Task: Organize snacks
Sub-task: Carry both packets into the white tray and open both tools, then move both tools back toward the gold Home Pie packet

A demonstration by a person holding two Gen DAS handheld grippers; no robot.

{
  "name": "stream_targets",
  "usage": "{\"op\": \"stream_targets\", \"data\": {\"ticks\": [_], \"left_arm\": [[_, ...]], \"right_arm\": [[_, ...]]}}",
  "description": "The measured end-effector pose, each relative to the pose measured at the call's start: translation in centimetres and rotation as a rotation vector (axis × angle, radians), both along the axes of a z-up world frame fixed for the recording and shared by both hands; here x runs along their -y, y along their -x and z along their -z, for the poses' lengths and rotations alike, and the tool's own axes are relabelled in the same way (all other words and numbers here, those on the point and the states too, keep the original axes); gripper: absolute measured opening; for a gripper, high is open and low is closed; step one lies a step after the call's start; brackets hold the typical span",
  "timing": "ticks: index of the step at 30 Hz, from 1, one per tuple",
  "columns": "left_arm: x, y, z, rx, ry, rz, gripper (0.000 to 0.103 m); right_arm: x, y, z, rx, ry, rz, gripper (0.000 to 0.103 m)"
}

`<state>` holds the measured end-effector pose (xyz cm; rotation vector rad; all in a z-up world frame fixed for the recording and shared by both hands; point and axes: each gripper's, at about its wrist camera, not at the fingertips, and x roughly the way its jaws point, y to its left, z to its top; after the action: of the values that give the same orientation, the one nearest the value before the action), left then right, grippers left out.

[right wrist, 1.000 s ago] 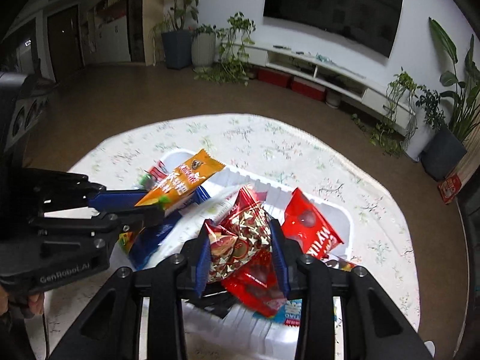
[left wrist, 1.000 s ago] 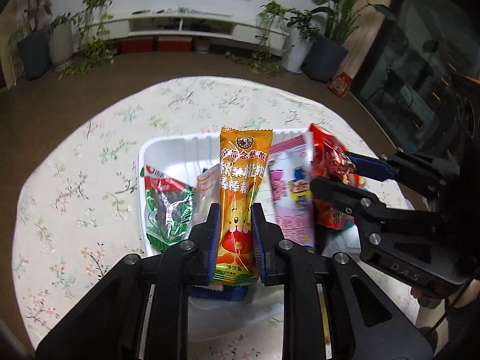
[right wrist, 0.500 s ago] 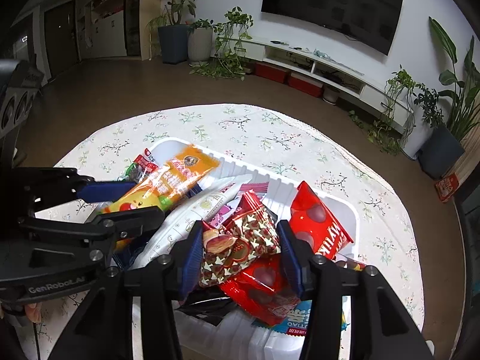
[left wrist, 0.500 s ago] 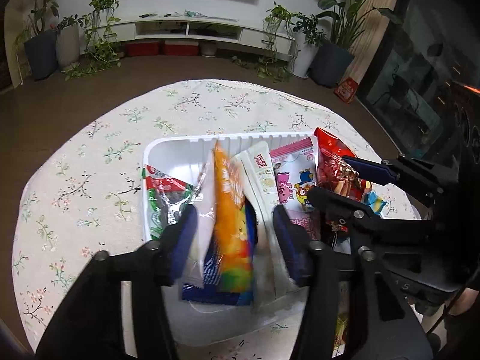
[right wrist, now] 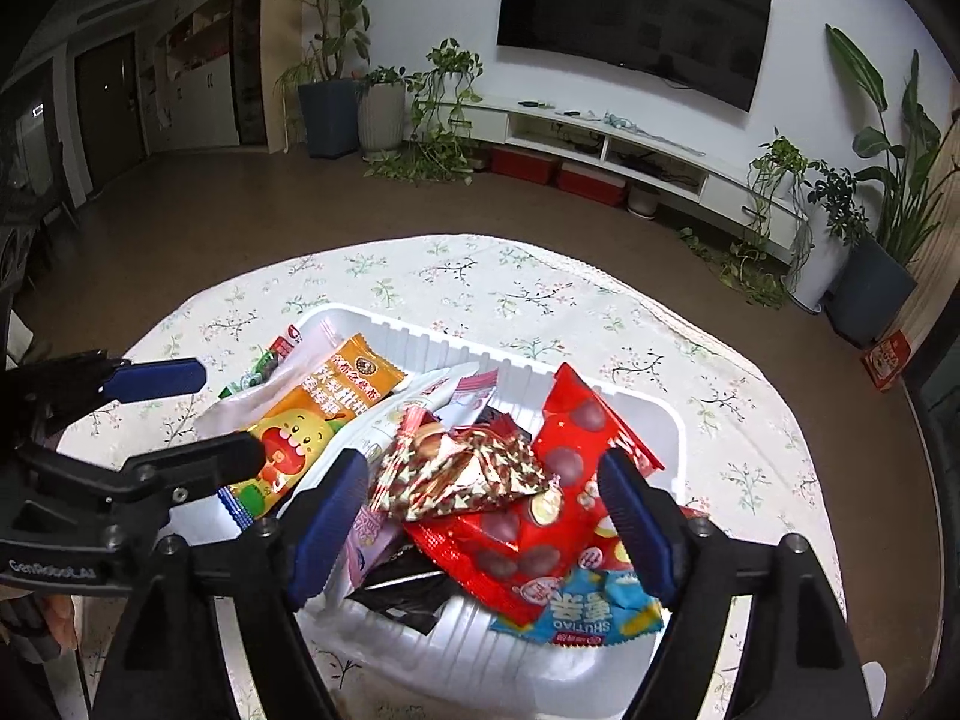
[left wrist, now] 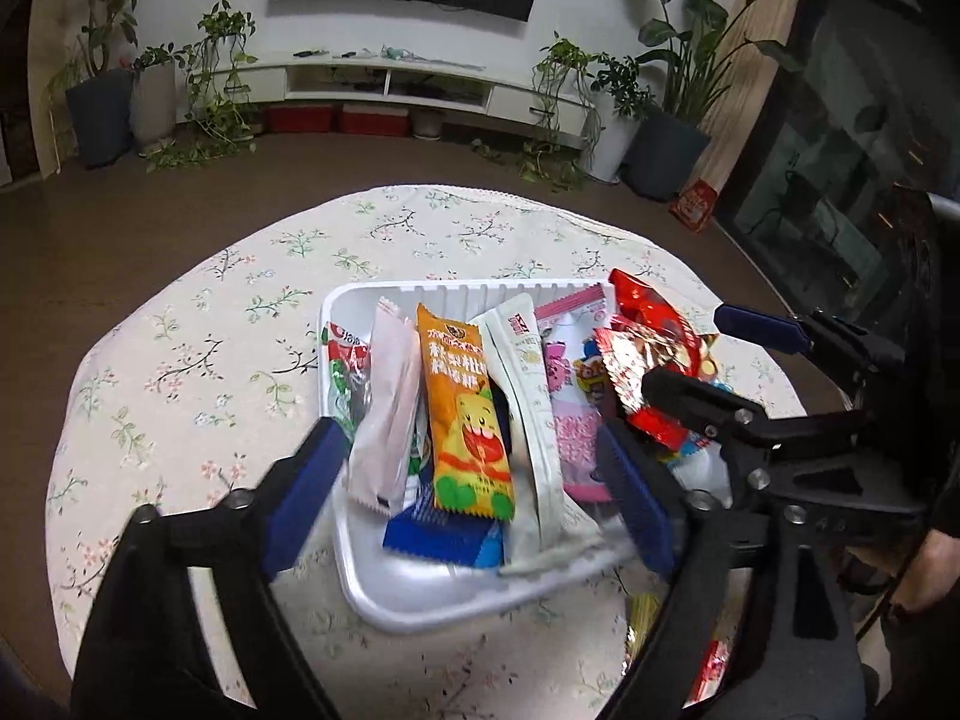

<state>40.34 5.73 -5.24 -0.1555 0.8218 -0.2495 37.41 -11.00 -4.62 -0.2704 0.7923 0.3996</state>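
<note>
Left wrist view: the left gripper (left wrist: 474, 468) hangs over the near edge of the white tray (left wrist: 420, 594), its blue pads spread wide with nothing between them. Inside the tray, taking that near edge as the reference, the orange snack bar (left wrist: 465, 414) lies lengthwise just beyond it, resting on a blue packet (left wrist: 441, 531). A pale pink sachet (left wrist: 387, 414) lies to the bar's left, a white sachet (left wrist: 528, 414) to its right, and a green and red packet (left wrist: 343, 375) sits against the tray's left wall. The pink cartoon packet (left wrist: 570, 384) fills the right part. A few wrappers (left wrist: 708, 669) lie on the floral tablecloth (left wrist: 180, 372), near the tray's right corner; they are blurred.

Right wrist view: the right gripper (right wrist: 480, 507) also stands wide apart, gripping nothing, above the tray's near right part. Between its pads, but untouched, lies the starred foil packet (right wrist: 465, 468), on top of the red chocolate bag (right wrist: 540, 492). A blue and yellow packet (right wrist: 585, 606) pokes over the tray's near rim, and a black wrapper (right wrist: 402, 591) lies low beside it.

Judging by this, most snacks are already in the tray, heaped loosely; what seems left is gathering the stray wrappers and perhaps tidying the pile
</note>
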Motion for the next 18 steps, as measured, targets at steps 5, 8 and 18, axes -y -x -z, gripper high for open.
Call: {"op": "stream_targets", "data": {"ticks": [5, 8, 18], "left_arm": [[0.1, 3.7, -0.7, 0.023, 0.006, 0.008, 0.096], [0.6, 6.0, -0.6, 0.023, 0.016, 0.057, 0.096], [6.2, 10.0, 0.7, 0.045, -0.085, 0.445, 0.096]], "right_arm": [[1.8, 2.4, -1.5, 0.017, -0.061, -0.010, 0.083], [3.3, 4.2, -2.0, 0.014, -0.097, -0.016, 0.083], [9.1, 13.6, 0.1, -0.074, -0.130, -0.102, 0.083]]}}
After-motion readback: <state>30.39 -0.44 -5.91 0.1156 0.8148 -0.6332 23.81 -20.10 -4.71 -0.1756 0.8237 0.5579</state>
